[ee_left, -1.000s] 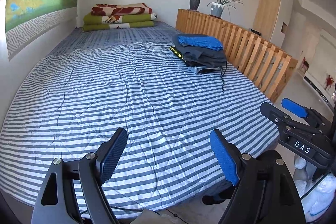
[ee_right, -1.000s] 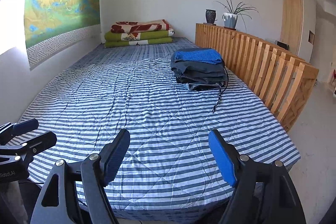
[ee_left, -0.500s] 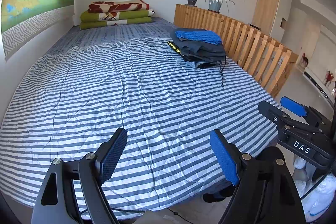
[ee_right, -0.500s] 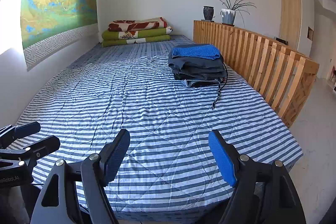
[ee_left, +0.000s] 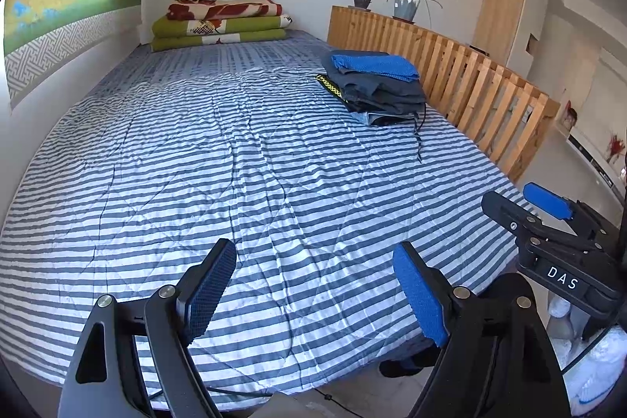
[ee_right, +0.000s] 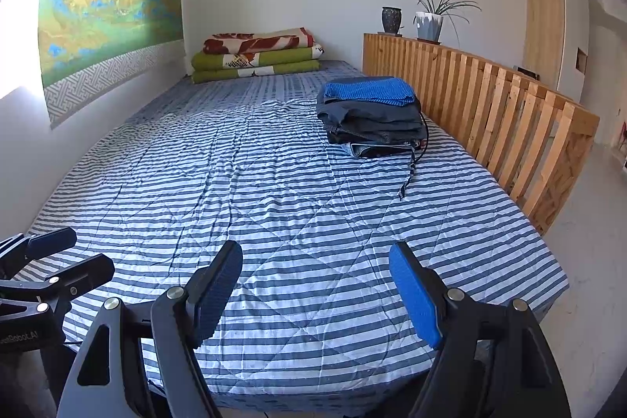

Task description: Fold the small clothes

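Note:
A stack of folded clothes (ee_left: 378, 87) (ee_right: 372, 116), dark grey with a blue piece on top, lies at the far right of a blue-and-white striped bed (ee_left: 235, 163) (ee_right: 254, 183). A black drawstring hangs from the stack toward me. My left gripper (ee_left: 317, 288) hovers open over the bed's near edge, nothing between its blue pads. My right gripper (ee_right: 317, 285) is open too, over the near edge, empty. In the left wrist view the right gripper (ee_left: 525, 206) shows at the right margin. The left gripper (ee_right: 58, 257) shows at the left margin of the right wrist view.
Folded green and red blankets (ee_left: 221, 22) (ee_right: 258, 55) lie at the head of the bed. A wooden slatted rail (ee_left: 450, 73) (ee_right: 490, 112) runs along the right side, with a vase and a potted plant (ee_right: 429, 22) on it. A wall with a landscape hanging (ee_right: 106, 10) bounds the left.
Both views drifted slightly, the far end of the bed shifting up then down in frame. Both grippers stay open and empty.

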`<state>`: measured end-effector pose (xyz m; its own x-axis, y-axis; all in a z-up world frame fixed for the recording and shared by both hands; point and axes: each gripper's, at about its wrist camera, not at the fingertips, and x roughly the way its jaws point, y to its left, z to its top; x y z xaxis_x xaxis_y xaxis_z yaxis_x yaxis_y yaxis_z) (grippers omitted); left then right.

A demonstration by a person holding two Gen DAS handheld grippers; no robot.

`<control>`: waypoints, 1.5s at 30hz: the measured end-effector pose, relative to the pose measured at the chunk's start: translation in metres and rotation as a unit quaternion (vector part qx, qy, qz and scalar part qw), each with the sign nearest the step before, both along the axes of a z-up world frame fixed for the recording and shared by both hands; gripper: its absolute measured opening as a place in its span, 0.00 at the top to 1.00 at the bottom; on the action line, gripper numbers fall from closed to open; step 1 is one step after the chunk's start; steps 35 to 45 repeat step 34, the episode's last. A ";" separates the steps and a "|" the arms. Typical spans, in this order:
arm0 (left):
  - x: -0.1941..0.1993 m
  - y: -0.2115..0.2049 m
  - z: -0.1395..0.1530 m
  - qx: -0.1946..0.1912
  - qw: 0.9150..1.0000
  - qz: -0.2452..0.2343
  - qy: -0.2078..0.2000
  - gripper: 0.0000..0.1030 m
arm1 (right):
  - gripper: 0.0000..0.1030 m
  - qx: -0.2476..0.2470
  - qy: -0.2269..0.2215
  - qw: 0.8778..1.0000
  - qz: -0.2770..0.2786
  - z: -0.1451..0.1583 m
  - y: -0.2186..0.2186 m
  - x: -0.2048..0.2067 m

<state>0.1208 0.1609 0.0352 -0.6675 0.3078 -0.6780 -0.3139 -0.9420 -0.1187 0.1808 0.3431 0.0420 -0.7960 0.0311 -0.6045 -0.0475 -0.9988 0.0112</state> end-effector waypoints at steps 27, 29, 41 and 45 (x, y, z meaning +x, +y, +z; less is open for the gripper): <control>-0.007 -0.020 -0.001 0.001 1.000 0.021 0.006 0.16 | 0.28 0.006 -0.011 1.000 0.026 -0.006 -0.026 -0.006; -0.008 -0.023 -0.002 0.001 1.000 0.025 0.006 0.16 | 0.28 0.006 -0.012 0.999 0.029 -0.007 -0.029 -0.007; -0.016 -0.037 -0.002 0.002 0.999 0.038 0.004 0.16 | 0.28 0.003 -0.017 0.999 0.041 -0.009 -0.039 -0.013; -0.016 -0.037 -0.002 0.002 0.999 0.038 0.004 0.16 | 0.28 0.003 -0.017 0.999 0.041 -0.009 -0.039 -0.013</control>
